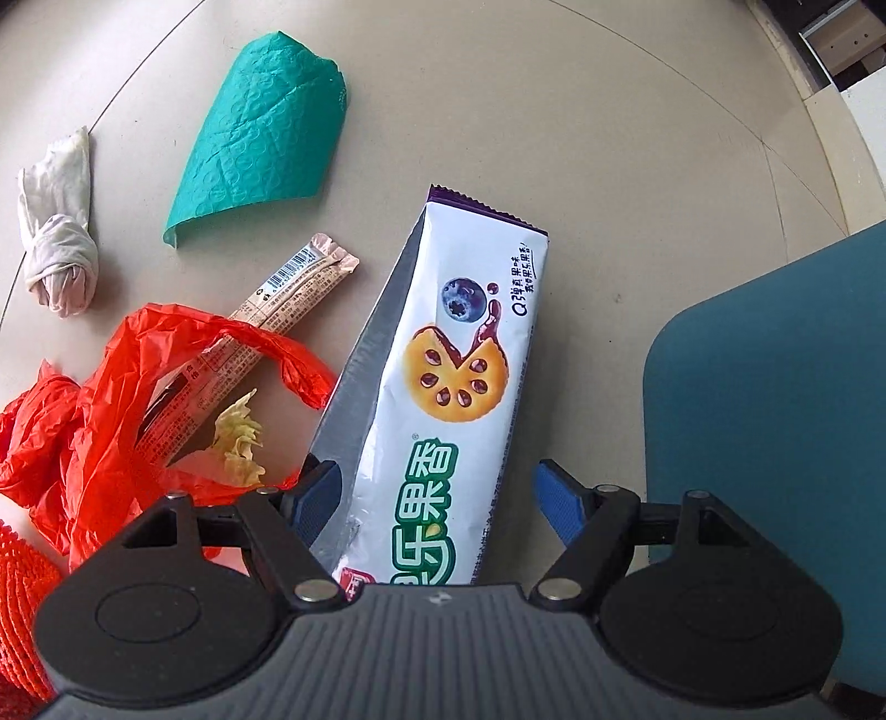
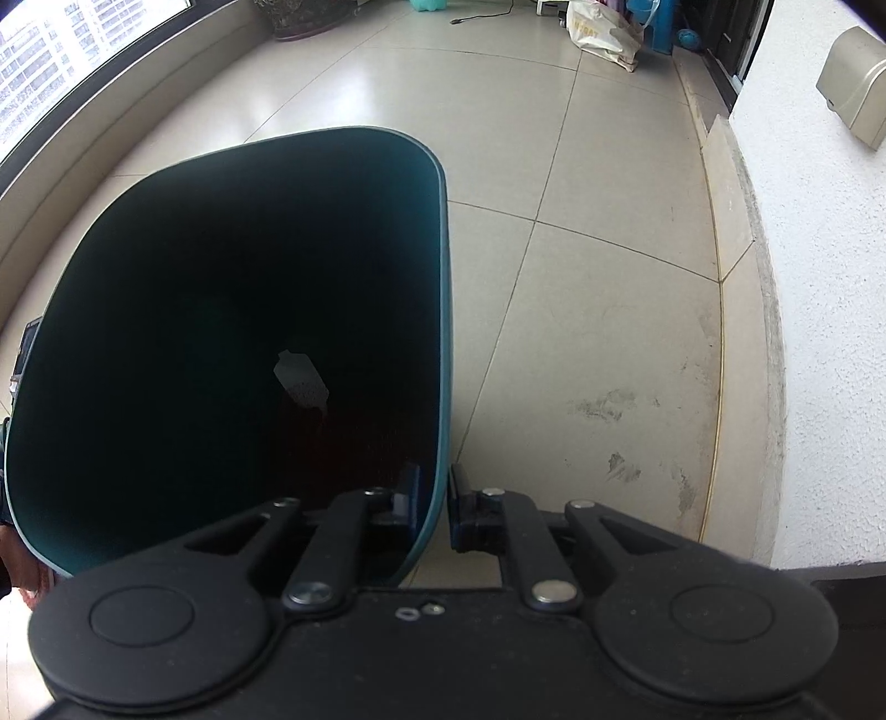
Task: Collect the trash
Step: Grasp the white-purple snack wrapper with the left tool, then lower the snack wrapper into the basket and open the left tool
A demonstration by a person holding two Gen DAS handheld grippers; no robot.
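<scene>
My left gripper [image 1: 440,501] is open, its blue fingers on either side of a long white biscuit wrapper [image 1: 443,354] with a blueberry picture, lying on the floor. The left finger touches the wrapper's edge; the right finger stands apart. To the left lie a red plastic bag [image 1: 99,410], a beige snack stick wrapper [image 1: 260,343], a yellowish scrap [image 1: 241,443], a teal bubble mailer [image 1: 266,127], a knotted white tissue [image 1: 58,232] and red mesh [image 1: 22,598]. My right gripper [image 2: 434,498] is shut on the rim of a teal bin [image 2: 232,354], also seen in the left wrist view [image 1: 775,399].
A pale item [image 2: 302,379] lies inside the dark bin. A beige tiled floor [image 2: 598,310] runs to a white wall [image 2: 819,332] on the right. A window [image 2: 50,61] is at the far left; bags and clutter [image 2: 609,27] stand at the back.
</scene>
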